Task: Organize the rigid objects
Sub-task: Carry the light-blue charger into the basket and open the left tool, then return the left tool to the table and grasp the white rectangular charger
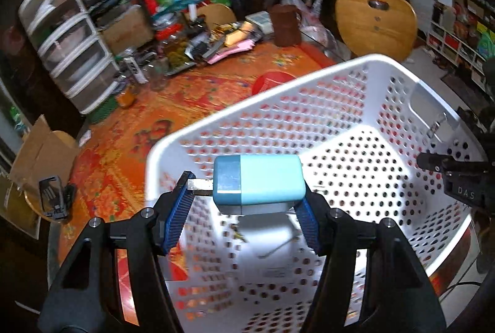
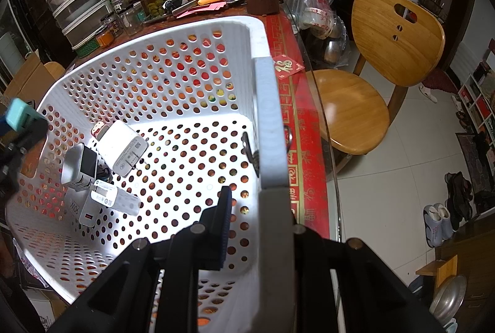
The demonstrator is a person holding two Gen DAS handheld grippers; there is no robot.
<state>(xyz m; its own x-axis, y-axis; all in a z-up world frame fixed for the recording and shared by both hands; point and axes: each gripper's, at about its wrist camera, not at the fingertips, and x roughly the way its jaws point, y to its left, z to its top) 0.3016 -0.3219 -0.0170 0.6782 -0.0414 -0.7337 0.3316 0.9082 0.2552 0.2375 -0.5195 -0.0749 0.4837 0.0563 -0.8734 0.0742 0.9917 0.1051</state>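
- A smooth, boxy turquoise charger (image 1: 258, 183) is gripped by the left claw (image 1: 244, 193) over the perforated white plastic basket (image 1: 355, 122).
- The basket's flat rim (image 2: 272, 122) is clamped in the right claw (image 2: 260, 209).

"DAS" — right hand-held gripper (image 1: 458, 178) | "90W" — white charger (image 2: 88, 209) | "福" — red envelope (image 2: 287, 67)

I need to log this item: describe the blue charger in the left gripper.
The charger is a rounded plastic block, pale turquoise with a darker blue band at one end, where metal prongs stick out sideways. It lies level, clamped between the left gripper's blue ribbed pads: one pad meets the prongs, the other the far end. It hangs above the white basket, touching nothing else.
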